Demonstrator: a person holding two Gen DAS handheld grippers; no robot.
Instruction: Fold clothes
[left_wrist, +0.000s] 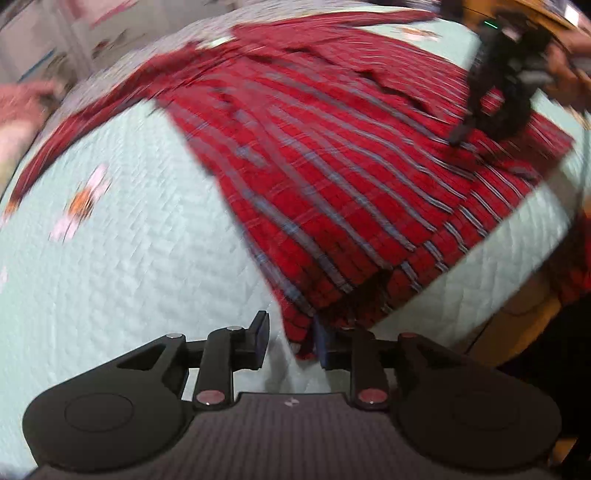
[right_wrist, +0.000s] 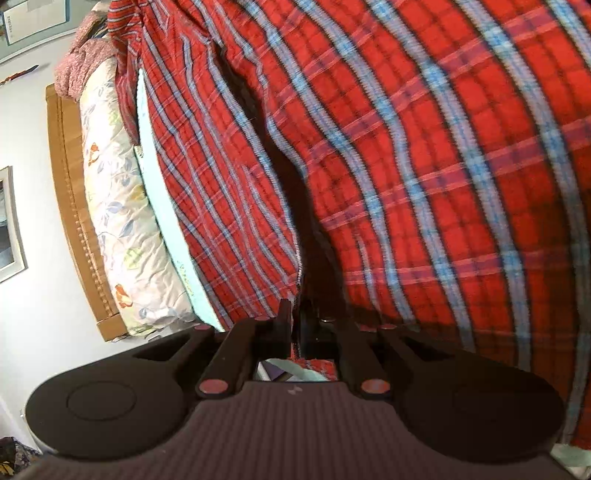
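Red plaid shirt (left_wrist: 332, 155) flat on quilt (left_wrist: 129, 258), length running diagonally.

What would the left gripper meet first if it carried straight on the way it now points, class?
Most likely the near corner of the red plaid shirt, which already hangs by the left gripper, against its right finger. Just left of that lies the pale green quilt. The blur leaves depth uncertain.

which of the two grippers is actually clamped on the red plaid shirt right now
The right gripper: its jaws are shut on the red plaid shirt. The left gripper stands open at the shirt's corner.
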